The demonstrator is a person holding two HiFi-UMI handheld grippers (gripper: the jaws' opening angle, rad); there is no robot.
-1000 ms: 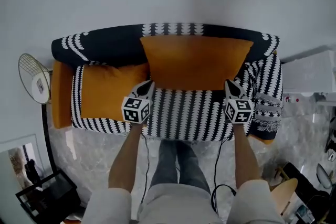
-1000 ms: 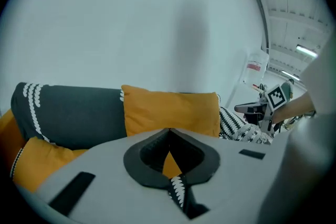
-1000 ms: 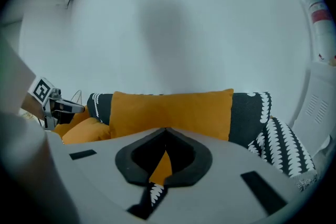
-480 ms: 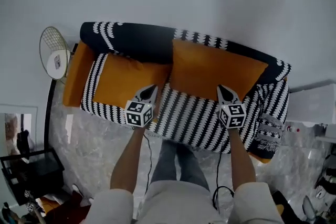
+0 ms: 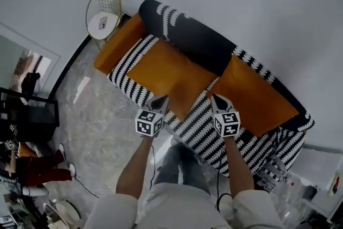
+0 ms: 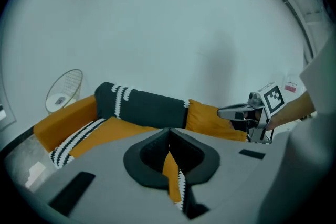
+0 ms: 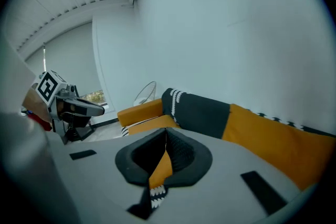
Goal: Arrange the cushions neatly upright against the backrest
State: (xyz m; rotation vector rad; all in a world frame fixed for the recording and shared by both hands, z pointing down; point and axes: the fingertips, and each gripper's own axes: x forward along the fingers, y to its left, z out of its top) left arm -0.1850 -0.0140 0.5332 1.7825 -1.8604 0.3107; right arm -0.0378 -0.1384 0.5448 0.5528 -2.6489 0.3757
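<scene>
The sofa [image 5: 278,142] is stretching beyond the left gripper [image 5: 162,98] and the right gripper [image 5: 216,98]. One orange cushion [image 5: 257,96] is already standing against the backrest [image 5: 193,40], beyond the right gripper. The flat cushion [image 5: 163,72] is lying on the seat [image 5: 198,118] just beyond the left gripper, likely awaiting lifting. Both claws are hovering clenched and empty. Only the gripper views are showing the jaws pressed together; only the head view is showing both cushions whole.

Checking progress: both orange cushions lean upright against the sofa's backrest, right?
No. Only the right cushion leans on the backrest; the left cushion lies flat on the seat, as the head view shows.
</scene>
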